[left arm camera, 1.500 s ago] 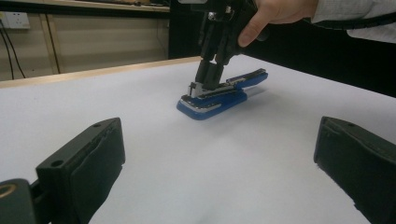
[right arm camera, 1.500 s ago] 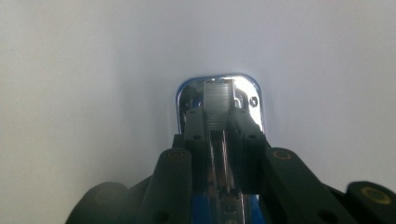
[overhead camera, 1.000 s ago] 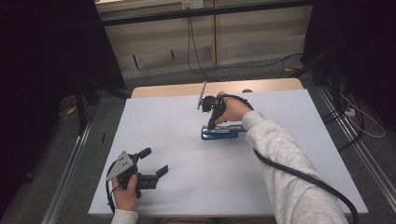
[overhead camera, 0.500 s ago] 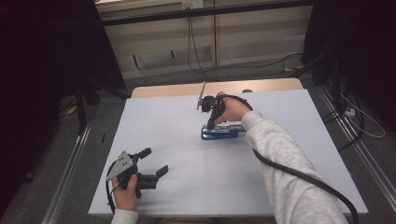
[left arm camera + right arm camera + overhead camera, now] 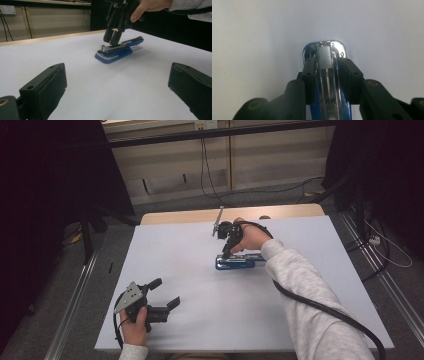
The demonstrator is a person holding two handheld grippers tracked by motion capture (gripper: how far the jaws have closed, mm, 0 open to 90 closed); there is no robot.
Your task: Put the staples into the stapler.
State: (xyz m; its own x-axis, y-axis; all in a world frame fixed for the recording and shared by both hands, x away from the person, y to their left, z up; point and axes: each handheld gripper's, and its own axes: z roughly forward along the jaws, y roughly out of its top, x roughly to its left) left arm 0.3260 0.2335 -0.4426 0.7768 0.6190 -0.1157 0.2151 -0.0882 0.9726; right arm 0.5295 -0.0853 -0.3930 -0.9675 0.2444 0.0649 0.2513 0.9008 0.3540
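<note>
At frame centre, the right gripper (image 5: 226, 252) points straight down from an outstretched arm, its jaws closed around the blue stapler (image 5: 240, 262) lying on the white table (image 5: 300, 285). At lower left, the left gripper (image 5: 167, 295) rests spread wide.

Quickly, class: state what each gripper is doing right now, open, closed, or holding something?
Left gripper: open, holding nothing, low over the white table.
Right gripper: jaws closed on the metal channel of the opened blue stapler.
</note>
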